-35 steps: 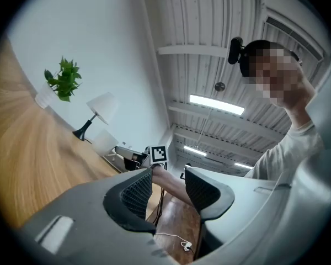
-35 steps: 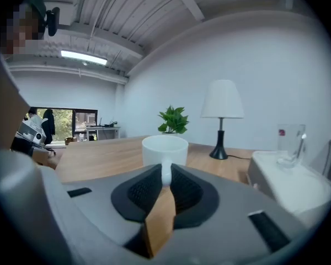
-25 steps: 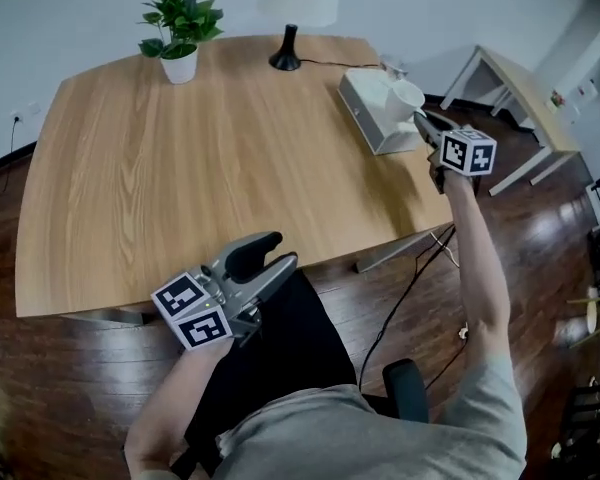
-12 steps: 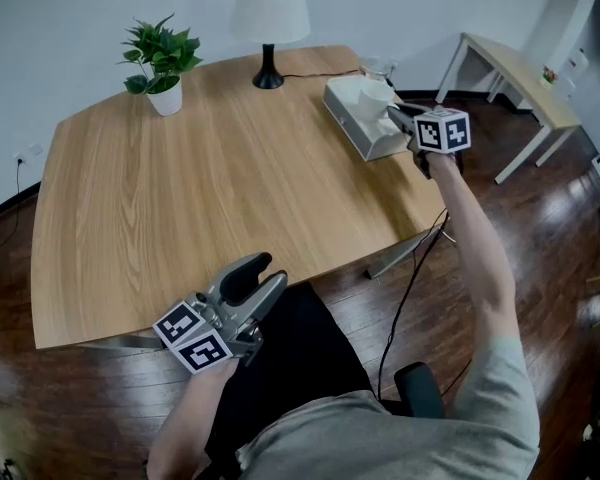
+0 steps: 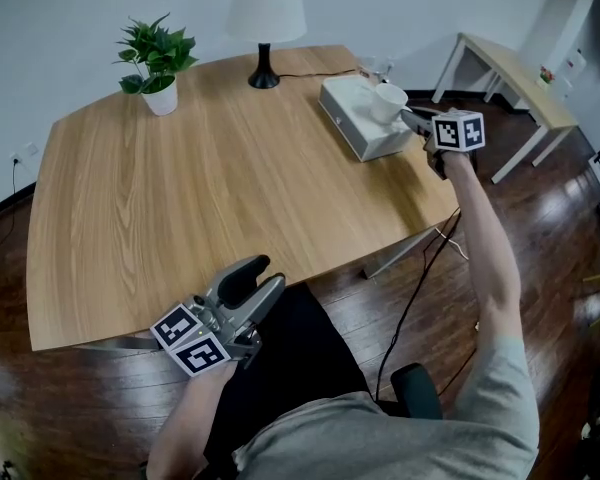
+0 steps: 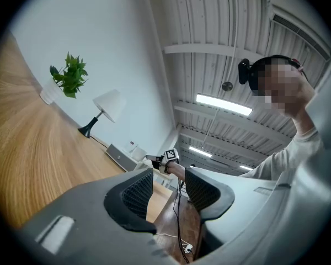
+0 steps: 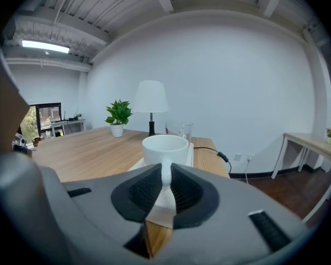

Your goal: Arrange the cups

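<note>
A white cup (image 7: pixel 165 148) stands upright over the white box (image 5: pixel 352 116) at the table's far right; my right gripper (image 7: pixel 165 187) is shut on its handle. In the head view that cup (image 5: pixel 389 99) sits just left of the right gripper (image 5: pixel 417 120). A clear glass (image 7: pixel 180 130) stands behind the cup, at the table's back edge (image 5: pixel 378 67). My left gripper (image 5: pixel 263 275) hangs near the table's front edge, open with nothing between its jaws, as the left gripper view (image 6: pixel 163 190) also shows.
A potted plant (image 5: pixel 157 55) and a table lamp (image 5: pixel 264 16) stand along the back of the wooden table (image 5: pixel 200 188). A cable runs from the box off the table's right side. A small side table (image 5: pixel 510 80) stands at the right.
My right gripper, with the white cup in it, has shifted a little to the right and down over the white box. The left gripper has stayed where it was.
</note>
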`<state>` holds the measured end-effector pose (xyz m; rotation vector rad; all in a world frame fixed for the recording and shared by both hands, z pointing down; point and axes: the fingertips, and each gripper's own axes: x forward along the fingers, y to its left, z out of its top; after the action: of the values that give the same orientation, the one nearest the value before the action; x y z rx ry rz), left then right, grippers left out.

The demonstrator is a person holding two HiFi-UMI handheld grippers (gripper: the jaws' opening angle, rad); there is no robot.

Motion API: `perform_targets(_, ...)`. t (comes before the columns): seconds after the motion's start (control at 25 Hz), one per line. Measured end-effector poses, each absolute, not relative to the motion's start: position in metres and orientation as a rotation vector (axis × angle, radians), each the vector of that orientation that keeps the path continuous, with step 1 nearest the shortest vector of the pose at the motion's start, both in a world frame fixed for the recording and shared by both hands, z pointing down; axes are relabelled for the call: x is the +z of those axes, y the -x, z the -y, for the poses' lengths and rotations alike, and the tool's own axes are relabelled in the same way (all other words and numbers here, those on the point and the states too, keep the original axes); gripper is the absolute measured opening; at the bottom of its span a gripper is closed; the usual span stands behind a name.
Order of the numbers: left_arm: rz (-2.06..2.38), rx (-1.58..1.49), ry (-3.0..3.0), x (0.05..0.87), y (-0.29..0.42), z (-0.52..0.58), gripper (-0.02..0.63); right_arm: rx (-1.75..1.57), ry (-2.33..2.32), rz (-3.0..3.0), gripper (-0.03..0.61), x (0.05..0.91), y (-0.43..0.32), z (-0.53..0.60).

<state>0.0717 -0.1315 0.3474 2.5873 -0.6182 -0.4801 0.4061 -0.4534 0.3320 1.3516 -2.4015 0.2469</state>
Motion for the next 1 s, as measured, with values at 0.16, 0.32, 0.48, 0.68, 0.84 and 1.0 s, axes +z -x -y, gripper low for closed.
perform_targets(0.16, 0.615, -0.487, -2.584, 0.348, -0.074, 0.133, 0.172, 0.273, -1.290, 2.427, 0.064, 0.333, -0.405, 0.451)
perform_targets(0.32, 0.606, -0.493, -2.590, 0.344, -0.079, 0.134, 0.172, 0.218, -1.312, 2.427, 0.071, 0.336, -0.403, 0.452)
perform_targets(0.48, 0.592, -0.495, -2.603, 0.340, -0.086, 0.133, 0.172, 0.193, -1.437, 2.337, 0.155, 0.340, -0.421, 0.450)
perform_targets(0.68, 0.601, -0.505, -2.602, 0.337, -0.080, 0.134, 0.172, 0.167, -1.605, 2.477, 0.100, 0.313, -0.421, 0.409)
perform_targets(0.84, 0.595, -0.526, -2.597, 0.337, -0.077, 0.134, 0.172, 0.099, -1.466, 2.793, 0.074, 0.286, -0.340, 0.339)
perform_targets(1.0, 0.598, -0.530, -2.595, 0.339, -0.070, 0.129, 0.172, 0.098, -1.148, 3.041, 0.074, 0.291, -0.234, 0.266)
